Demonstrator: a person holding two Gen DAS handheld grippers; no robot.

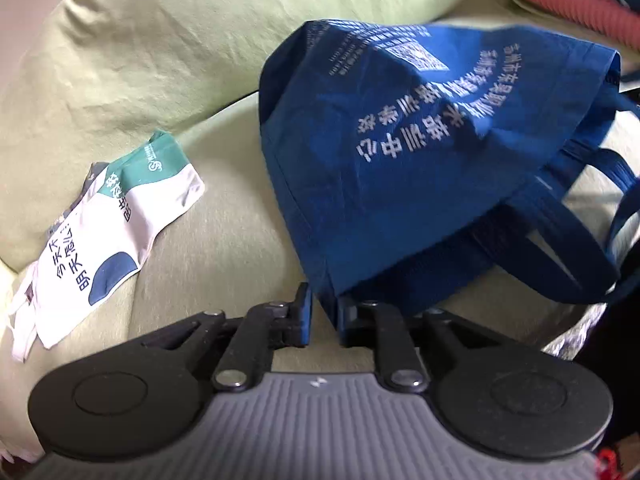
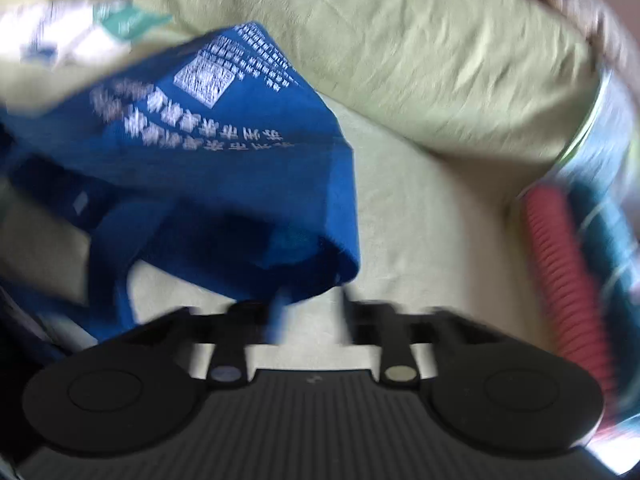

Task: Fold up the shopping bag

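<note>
A blue shopping bag (image 1: 400,160) with white print lies crumpled on a pale green cushioned seat (image 1: 224,240), its handles (image 1: 580,248) trailing to the right. My left gripper (image 1: 325,312) stands at the bag's near corner. Its jaws are apart, with the corner's tip hanging between them against the right finger, and no pad is pressing it. In the blurred right wrist view the blue bag (image 2: 224,168) is lifted in folds. Its hem droops over the left finger of my right gripper (image 2: 314,316), whose jaws stand wide apart.
A folded white and green bag (image 1: 112,220) lies to the left on the seat, and shows at the top left as the white and green bag (image 2: 80,36). A green back cushion (image 1: 160,40) rises behind. A red ribbed item (image 2: 560,280) and teal fabric lie at the right.
</note>
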